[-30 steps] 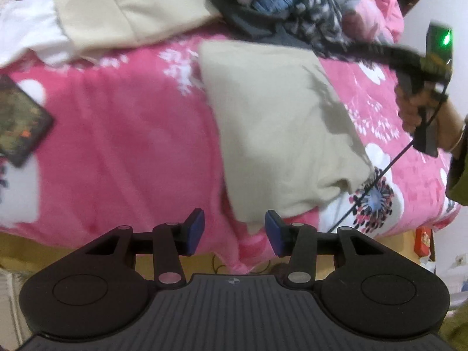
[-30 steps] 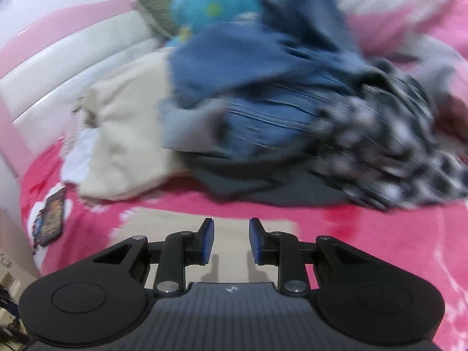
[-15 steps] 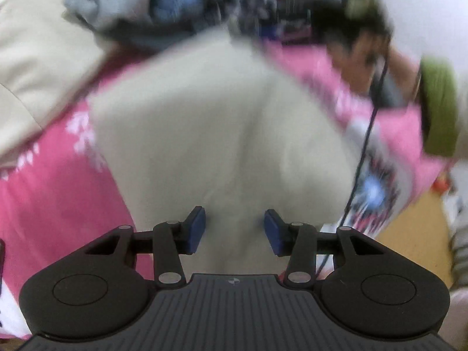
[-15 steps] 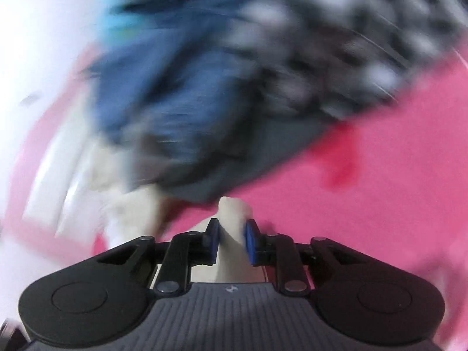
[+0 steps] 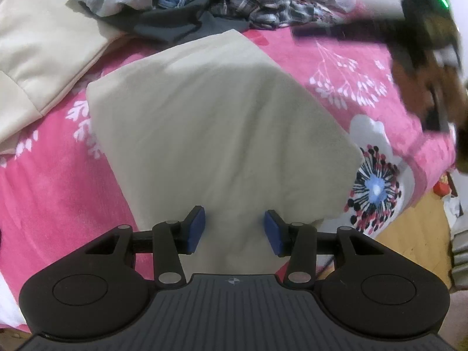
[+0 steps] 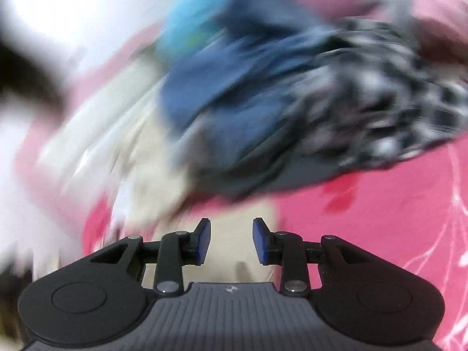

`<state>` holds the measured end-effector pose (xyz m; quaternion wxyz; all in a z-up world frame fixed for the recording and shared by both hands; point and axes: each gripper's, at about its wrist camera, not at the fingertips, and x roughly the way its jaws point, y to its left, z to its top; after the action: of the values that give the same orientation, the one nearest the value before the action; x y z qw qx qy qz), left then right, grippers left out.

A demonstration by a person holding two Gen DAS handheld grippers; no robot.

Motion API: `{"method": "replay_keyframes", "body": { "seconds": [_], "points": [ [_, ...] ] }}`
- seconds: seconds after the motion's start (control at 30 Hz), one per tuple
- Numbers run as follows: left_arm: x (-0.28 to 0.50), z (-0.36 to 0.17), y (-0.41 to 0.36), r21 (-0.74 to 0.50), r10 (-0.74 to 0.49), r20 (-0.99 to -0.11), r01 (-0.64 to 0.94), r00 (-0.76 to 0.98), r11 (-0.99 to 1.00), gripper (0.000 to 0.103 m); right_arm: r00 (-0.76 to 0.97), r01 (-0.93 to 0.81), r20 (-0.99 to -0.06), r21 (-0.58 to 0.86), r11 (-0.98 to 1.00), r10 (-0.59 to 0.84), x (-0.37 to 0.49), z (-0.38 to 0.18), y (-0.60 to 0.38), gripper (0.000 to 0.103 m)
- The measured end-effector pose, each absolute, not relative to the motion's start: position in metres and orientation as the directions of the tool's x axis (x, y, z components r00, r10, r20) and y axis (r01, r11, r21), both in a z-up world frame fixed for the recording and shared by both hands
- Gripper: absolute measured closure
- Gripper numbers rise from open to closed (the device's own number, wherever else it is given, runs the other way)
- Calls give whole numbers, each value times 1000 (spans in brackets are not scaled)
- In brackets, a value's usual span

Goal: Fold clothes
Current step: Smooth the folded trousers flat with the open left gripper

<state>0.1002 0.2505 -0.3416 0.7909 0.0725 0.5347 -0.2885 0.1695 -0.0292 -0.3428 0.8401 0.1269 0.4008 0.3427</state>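
the folded beige garment (image 5: 216, 134) lies flat on the pink bedspread (image 5: 58, 187), just before the heap of unfolded clothes (image 5: 222, 3). the left gripper (image 5: 233, 231) hangs over its near edge, jaws apart and gripping nothing — the right gripper (image 6: 231, 241) has just been opening, its pads clear of the cloth beneath.

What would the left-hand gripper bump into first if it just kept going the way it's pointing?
Most likely the folded beige garment on the pink bedspread: the left gripper points down at its near edge, jaws apart, nothing between.

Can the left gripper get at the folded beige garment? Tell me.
Probably yes. The left gripper hangs open right over the near edge of the folded beige garment, nothing lies between them, and the right gripper is off to the side.
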Motion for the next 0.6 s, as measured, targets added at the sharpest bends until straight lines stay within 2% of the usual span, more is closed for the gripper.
{"method": "replay_keyframes", "body": {
  "seconds": [0.1, 0.2, 0.27, 0.37, 0.4, 0.47, 0.6],
  "points": [
    [102, -342, 251, -203, -387, -886, 538, 254, 818, 57, 362, -553, -744, 314, 771, 562, 132, -382, -20, 72],
    [104, -341, 249, -196, -375, -894, 540, 244, 819, 57, 396, -453, -732, 369, 812, 554, 128, -363, -35, 78],
    [104, -342, 248, -191, -368, -898, 540, 241, 820, 57, 464, -492, -684, 330, 806, 563, 119, -341, -27, 78],
    [103, -341, 248, -184, -357, -904, 537, 237, 823, 57, 441, -607, -630, 315, 730, 639, 104, -325, 3, 78],
    [104, -340, 247, -178, -349, -907, 539, 234, 823, 57, 409, -649, -633, 304, 697, 657, 98, -326, 15, 78],
    [104, -340, 244, -168, -340, -913, 548, 228, 820, 57, 348, -719, -717, 209, 663, 604, 74, -350, 26, 78],
    [101, -341, 239, -139, -326, -916, 578, 234, 804, 56, 374, -647, -734, 232, 726, 567, 56, -351, -2, 79]
  ]
}}
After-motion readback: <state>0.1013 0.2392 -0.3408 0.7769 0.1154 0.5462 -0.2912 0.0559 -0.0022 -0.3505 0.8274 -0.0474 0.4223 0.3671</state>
